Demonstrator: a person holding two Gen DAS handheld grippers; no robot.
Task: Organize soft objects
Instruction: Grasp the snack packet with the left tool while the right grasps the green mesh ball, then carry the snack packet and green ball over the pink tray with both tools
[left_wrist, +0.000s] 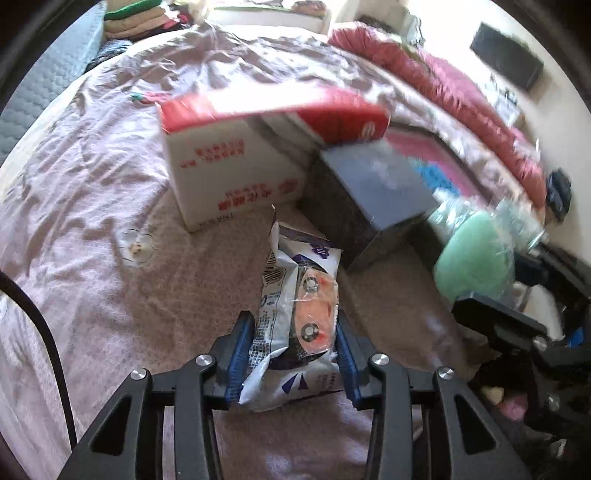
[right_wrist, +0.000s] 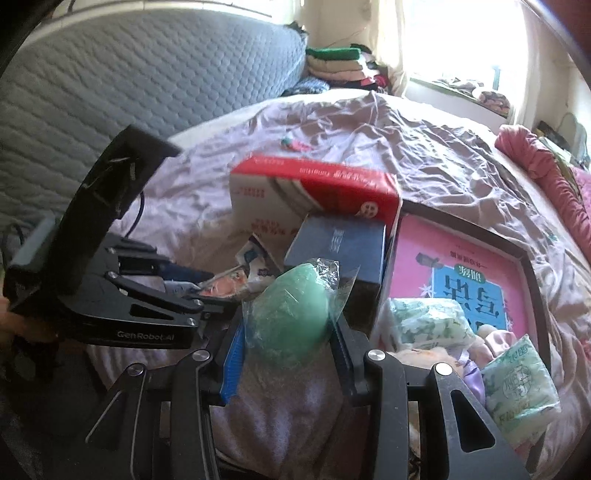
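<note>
gripping a white snack packet (left_wrist: 295, 317), the left gripper (left_wrist: 293, 354) is clamped; the right gripper (right_wrist: 288, 350) is squeezing a wrapped green sponge (right_wrist: 288, 321) beside it.

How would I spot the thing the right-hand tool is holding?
Find the red-and-white carton on the bed, then the dark blue box before it. Just in front, the right gripper pinches a mint-green sponge, egg-shaped, the only one in crinkly clear wrap.
</note>
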